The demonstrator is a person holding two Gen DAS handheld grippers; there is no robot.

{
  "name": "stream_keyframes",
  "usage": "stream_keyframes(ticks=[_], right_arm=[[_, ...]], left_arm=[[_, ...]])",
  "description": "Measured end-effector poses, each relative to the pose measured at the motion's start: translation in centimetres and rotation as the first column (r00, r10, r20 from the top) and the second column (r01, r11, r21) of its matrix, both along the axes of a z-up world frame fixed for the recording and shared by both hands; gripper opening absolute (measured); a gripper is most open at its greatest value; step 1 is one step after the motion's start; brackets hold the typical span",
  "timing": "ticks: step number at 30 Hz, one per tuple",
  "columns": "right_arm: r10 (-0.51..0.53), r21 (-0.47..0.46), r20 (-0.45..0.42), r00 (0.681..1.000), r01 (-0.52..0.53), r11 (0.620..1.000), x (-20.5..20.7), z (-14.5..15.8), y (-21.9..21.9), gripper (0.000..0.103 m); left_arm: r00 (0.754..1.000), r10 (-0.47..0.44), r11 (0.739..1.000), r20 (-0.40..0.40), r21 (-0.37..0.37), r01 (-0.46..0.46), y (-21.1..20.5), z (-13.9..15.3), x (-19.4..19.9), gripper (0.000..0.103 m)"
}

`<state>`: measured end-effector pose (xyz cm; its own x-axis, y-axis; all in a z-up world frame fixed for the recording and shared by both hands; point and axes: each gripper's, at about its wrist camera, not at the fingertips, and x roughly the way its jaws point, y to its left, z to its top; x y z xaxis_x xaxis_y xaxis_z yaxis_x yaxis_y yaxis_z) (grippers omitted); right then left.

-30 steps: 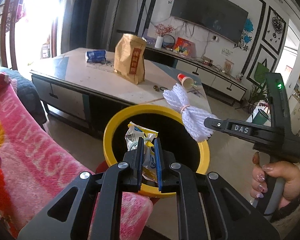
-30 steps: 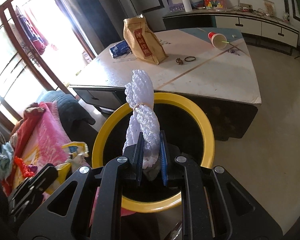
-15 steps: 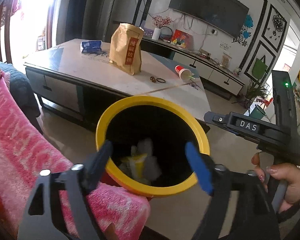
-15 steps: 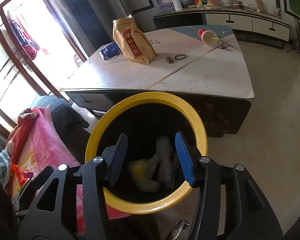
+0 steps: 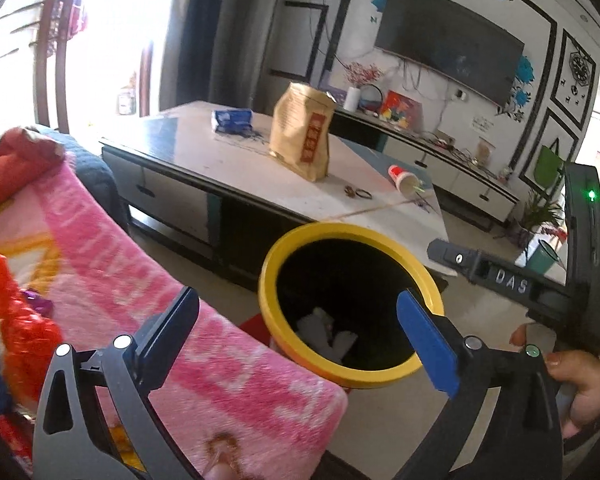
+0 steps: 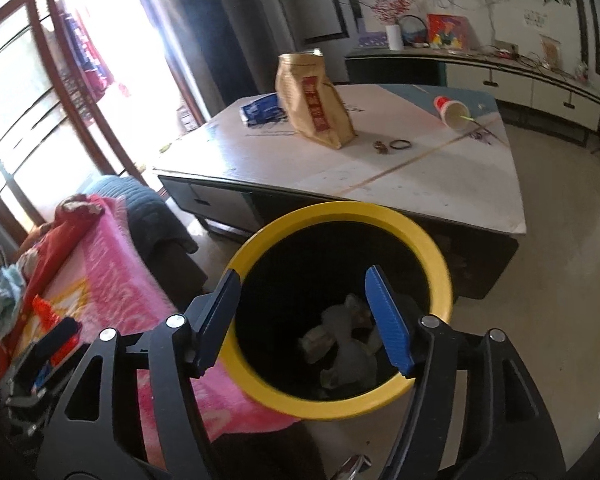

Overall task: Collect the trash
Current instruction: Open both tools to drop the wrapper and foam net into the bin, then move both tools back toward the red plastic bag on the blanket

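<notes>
A yellow-rimmed black bin (image 5: pixel 350 236) stands on the floor between the sofa and the coffee table; it also shows in the right wrist view (image 6: pixel 340 210). White and pale trash (image 5: pixel 326 330) lies at its bottom, and shows in the right wrist view (image 6: pixel 342 342) too. My left gripper (image 5: pixel 300 316) is open and empty, over the bin's left rim and the blanket edge. My right gripper (image 6: pixel 302 292) is open and empty above the bin's mouth. The right gripper's body (image 5: pixel 500 276) shows at the right of the left wrist view.
The coffee table (image 6: pixel 420 176) behind the bin holds a brown paper bag (image 6: pixel 314 106), a blue packet (image 6: pixel 260 110), a tipped red paper cup (image 6: pixel 450 110) and a hair tie (image 6: pixel 400 144). A pink blanket (image 5: pixel 140 280) covers the sofa at the left. A TV cabinet (image 6: pixel 520 76) stands behind.
Both grippers opened. The snack wrapper and the white bundle dropped into the bin. Both grippers have since drawn back and the left one shifted left towards the blanket.
</notes>
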<state>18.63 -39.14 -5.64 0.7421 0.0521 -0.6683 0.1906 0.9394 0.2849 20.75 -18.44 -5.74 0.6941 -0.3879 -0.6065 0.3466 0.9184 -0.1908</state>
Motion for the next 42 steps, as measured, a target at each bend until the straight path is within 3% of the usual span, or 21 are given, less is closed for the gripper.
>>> stream_keyframes(ticks=[19, 42], right_arm=[[0.186, -0.075, 0.108, 0.976, -0.179, 0.981, -2.3, 2.9, 7.1, 0.066], [0.418, -0.162, 0.163, 0.894, -0.394, 0.905, -5.2, 4.5, 15.4, 0.066]], left_arm=[[0.979, 0.171, 0.985, 0.109, -0.024, -0.169, 7.3, 3.3, -3.9, 0.096], [0.941, 0.311, 0.950, 0.137, -0.071, -0.304, 14.7, 4.4, -7.0, 0.096]])
